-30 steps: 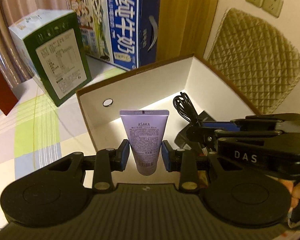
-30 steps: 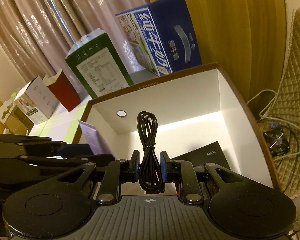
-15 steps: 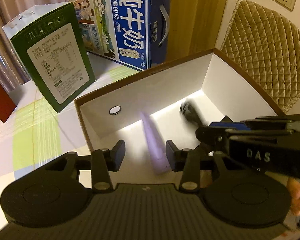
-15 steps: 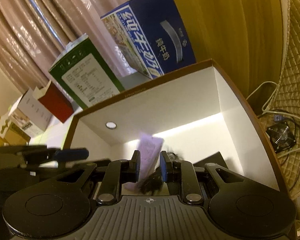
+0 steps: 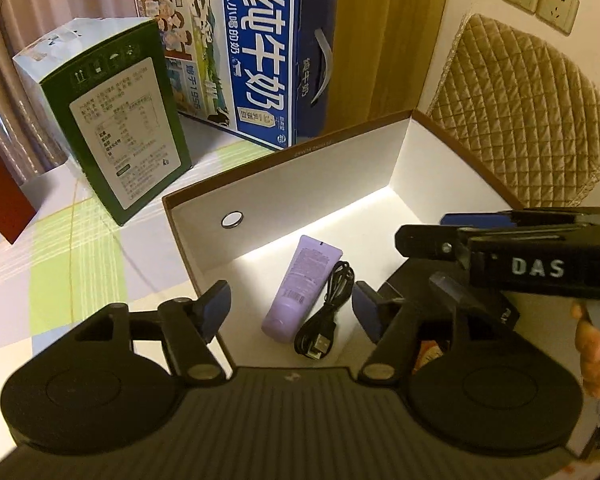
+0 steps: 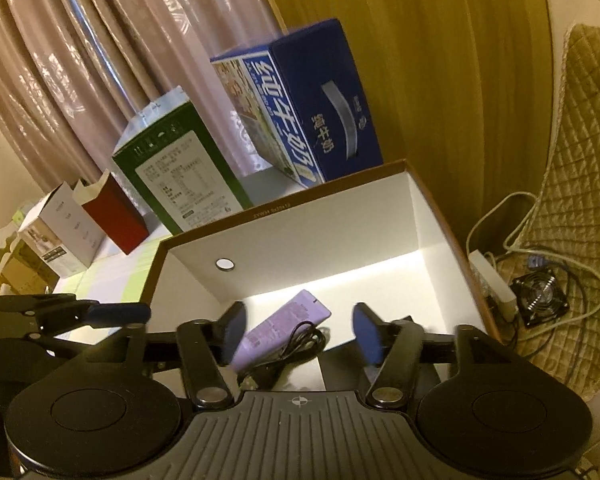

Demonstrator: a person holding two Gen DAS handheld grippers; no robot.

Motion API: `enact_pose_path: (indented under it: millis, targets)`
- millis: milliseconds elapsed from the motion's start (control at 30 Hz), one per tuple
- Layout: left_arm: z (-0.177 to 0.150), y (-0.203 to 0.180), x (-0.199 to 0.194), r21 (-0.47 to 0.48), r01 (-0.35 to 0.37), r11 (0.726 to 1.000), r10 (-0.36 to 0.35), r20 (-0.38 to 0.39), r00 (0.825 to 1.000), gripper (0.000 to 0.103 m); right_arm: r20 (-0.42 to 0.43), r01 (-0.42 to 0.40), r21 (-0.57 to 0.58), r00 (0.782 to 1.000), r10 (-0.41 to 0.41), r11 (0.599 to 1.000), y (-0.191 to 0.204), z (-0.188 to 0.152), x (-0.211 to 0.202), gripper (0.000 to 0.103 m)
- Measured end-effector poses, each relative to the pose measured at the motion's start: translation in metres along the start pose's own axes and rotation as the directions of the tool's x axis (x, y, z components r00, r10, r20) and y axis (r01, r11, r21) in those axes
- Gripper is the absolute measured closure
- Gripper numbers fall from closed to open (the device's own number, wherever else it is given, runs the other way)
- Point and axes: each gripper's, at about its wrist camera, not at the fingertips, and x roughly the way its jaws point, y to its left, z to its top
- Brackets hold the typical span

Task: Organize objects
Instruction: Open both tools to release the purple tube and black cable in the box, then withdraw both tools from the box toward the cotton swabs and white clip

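A lilac tube [image 5: 302, 288] [image 6: 280, 330] lies flat on the floor of the brown-rimmed white box [image 5: 340, 168] [image 6: 300, 232]. A coiled black USB cable [image 5: 324, 312] [image 6: 300, 342] lies right beside it, touching. My left gripper [image 5: 290, 310] hangs above them with its jaws opening and nothing between the pads. My right gripper [image 6: 300, 334] also hovers over the box, jaws opening, gripping nothing; it shows at the right of the left wrist view [image 5: 452, 232]. A dark flat item [image 6: 340, 364] lies on the box floor, mostly hidden.
A green carton [image 5: 112, 132] [image 6: 180, 176] and a blue milk carton [image 5: 236, 56] [image 6: 300, 108] stand behind the box. A red box [image 6: 112, 216] and a white box [image 6: 60, 236] sit further left. A quilted chair back [image 5: 520, 120], a small fan [image 6: 540, 298] and cords are on the right.
Both grippers let go: the tube dropped from the left one and the cable from the right, and both now lie on the box floor. Both sets of jaws have spread apart.
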Motion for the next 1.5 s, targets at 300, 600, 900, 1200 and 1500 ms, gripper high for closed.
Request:
enact_pose_path:
  millis: [300,600,900,1200,1500]
  targets:
    - [-0.015,-0.002,-0.040,-0.028,0.033,0.999,-0.031,0.048,0.998,0.025,0.051,0.034,-0.030,0.998,-0.033,0.999,0.007,-0.019,-0.048,0.003]
    - [-0.035,0.002,-0.082,-0.108,0.023,0.994,-0.014,0.085,0.996,0.011,0.078,0.041,-0.003,0.996,-0.041,0.999,0.012,-0.034,-0.084,0.002]
    - [-0.055,-0.002,-0.114,-0.155,0.004,0.988,0.011,0.096,0.995,0.010,0.045,0.054,-0.017,0.998,-0.053,0.998,0.026,-0.051,-0.102,0.002]
    - [-0.082,-0.007,-0.136,-0.189,-0.006,0.982,0.022,0.080,0.997,0.010,0.028,0.065,-0.042,0.998,-0.064,0.997,0.040,-0.075,-0.121,0.002]
    - [-0.107,-0.006,-0.157,-0.207,-0.011,0.978,0.027,0.073,0.997,0.010,0.024,0.065,-0.058,0.998,-0.064,0.996,0.057,-0.094,-0.139,0.002]
